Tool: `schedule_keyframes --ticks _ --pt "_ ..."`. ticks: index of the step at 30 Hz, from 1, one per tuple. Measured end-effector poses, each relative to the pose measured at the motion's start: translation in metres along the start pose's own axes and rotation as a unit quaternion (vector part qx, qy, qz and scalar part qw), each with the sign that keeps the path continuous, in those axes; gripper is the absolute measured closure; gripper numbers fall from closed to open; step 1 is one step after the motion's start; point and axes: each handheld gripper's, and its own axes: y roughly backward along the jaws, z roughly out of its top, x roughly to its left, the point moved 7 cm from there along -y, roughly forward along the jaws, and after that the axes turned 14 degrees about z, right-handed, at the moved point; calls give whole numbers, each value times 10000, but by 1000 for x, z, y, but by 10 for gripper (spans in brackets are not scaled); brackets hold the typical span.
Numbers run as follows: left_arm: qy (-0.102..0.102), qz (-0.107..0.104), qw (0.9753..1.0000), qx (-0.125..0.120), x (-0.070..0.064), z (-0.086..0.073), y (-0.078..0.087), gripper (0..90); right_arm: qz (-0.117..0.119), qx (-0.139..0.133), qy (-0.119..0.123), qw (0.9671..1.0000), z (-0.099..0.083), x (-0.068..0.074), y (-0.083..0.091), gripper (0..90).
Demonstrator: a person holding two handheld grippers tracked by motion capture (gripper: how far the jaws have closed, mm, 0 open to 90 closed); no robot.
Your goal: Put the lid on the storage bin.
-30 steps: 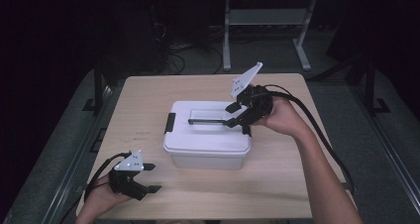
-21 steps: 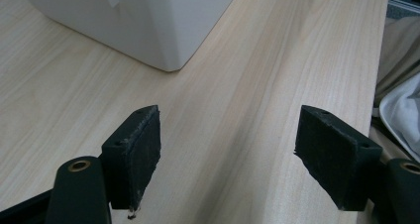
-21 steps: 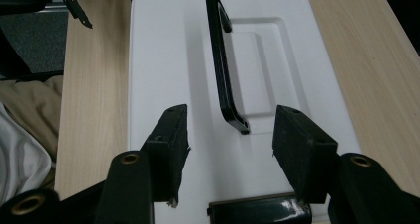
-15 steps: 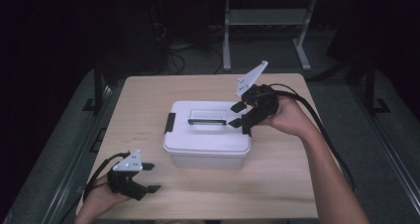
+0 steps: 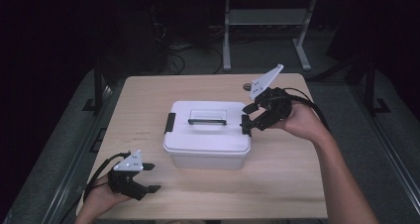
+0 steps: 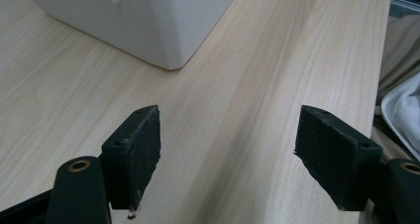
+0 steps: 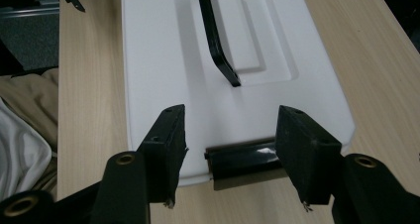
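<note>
A white lidded box [image 5: 207, 135] sat mid-desk [image 5: 297, 184]. Your right tongs [image 5: 246, 118], at its three o'clock, were spread wide around the black side latch [image 7: 242, 159], seemingly not touching it. Your left tongs [image 5: 149, 177] rested agape at seven o'clock, holding nothing.

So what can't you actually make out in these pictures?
- What is inside the white plastic box with a black carry handle: the high view shows its lid on, hiding it.
- Whether the black latch on the box's right end is fastened: in the right gripper view it lies between the right gripper's open fingers, its underside hidden.
- The small dark thing at the wooden table's far edge: too small.
</note>
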Motion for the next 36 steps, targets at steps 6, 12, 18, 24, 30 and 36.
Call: schedule_keyframes --ticks 6,12,18,24,30,36 --pt "-8 3 10000 4 1 0 0 253 -21 0 -144 9999 -10 -1 3 445" --pt "-11 17 10000 -14 1 0 1 253 -33 -34 -139 9999 -15 2 5 444" --pt "-29 12 10000 13 1 0 0 254 -48 -45 -279 9996 -30 1 4 439" --pt "-39 11 10000 4 2 0 0 254 -62 -67 -343 9994 -41 0 5 437" --pt "-48 -6 10000 20 2 0 -1 254 -74 -94 -442 9989 -50 2 6 428" --pt "-62 10 10000 9 3 1 0 254 -119 -129 -478 9987 -58 3 7 421"
